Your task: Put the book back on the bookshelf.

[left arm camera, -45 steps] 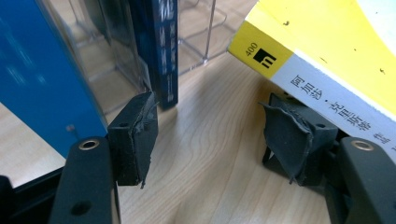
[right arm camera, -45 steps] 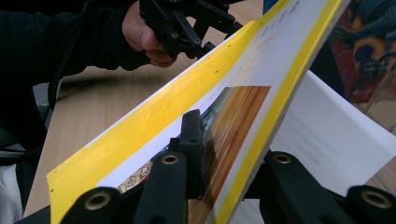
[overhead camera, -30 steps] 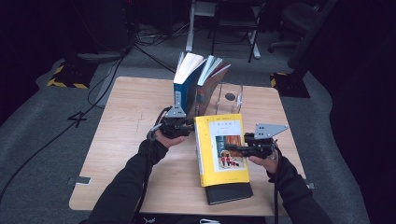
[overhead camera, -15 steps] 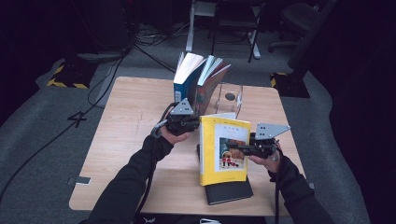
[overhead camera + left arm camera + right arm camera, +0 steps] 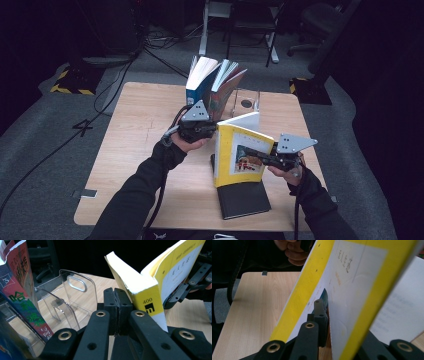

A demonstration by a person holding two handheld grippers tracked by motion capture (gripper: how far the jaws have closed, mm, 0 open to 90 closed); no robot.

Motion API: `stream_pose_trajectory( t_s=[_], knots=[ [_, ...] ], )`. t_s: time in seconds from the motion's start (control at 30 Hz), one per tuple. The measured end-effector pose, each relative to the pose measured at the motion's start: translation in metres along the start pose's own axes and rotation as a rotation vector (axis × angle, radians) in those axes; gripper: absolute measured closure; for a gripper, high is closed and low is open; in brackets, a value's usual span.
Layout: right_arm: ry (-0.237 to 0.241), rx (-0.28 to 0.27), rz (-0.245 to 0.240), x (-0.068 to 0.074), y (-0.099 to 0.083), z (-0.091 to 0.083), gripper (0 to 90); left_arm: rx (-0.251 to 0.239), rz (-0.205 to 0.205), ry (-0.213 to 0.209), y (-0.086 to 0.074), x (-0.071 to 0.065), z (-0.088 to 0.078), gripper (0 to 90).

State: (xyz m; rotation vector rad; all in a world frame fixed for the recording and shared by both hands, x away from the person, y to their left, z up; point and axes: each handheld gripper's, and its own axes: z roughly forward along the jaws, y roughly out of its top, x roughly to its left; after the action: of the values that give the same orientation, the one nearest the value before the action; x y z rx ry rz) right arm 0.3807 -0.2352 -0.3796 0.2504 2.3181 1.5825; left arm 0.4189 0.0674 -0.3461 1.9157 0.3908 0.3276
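Observation:
A yellow paperback [image 5: 226, 152] stands tilted up off the table, spine to the left, held between both hands. My left gripper [image 5: 214, 131] is at its upper spine corner. In the left gripper view its pads [image 5: 110, 311] press together right at the book's [image 5: 150, 297] back edge, seemingly pinching a thin cover. My right gripper [image 5: 251, 156] reaches in from the right, shut on the front cover. In the right gripper view the yellow cover [image 5: 359, 290] runs down between the jaws of the right gripper [image 5: 325, 315], which have just been closing on it.
A black book [image 5: 245, 200] lies flat on the wooden table [image 5: 140, 140] under the paperback. Behind it a blue book [image 5: 199, 85] and a red one [image 5: 227, 90] stand fanned open beside a clear acrylic bookend [image 5: 248, 102] [image 5: 75, 293]. Dark floor and cables surround the table.
The yellow book has swung up from lying flat on the black book to standing nearly upright. The left hand rose with its corner; the right hand stayed about where it was.

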Motion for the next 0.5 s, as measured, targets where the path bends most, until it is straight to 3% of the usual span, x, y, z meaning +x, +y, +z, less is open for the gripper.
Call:
stream_pose_trajectory(
  t_s=[0.5],
  knots=[
    [0.008, -0.029, -0.052, 0.019, -0.002, -0.014, 85.6, -0.006, 0.018, 0.010, -0.016, -0.025, -0.015, 73.8]
  ],
)
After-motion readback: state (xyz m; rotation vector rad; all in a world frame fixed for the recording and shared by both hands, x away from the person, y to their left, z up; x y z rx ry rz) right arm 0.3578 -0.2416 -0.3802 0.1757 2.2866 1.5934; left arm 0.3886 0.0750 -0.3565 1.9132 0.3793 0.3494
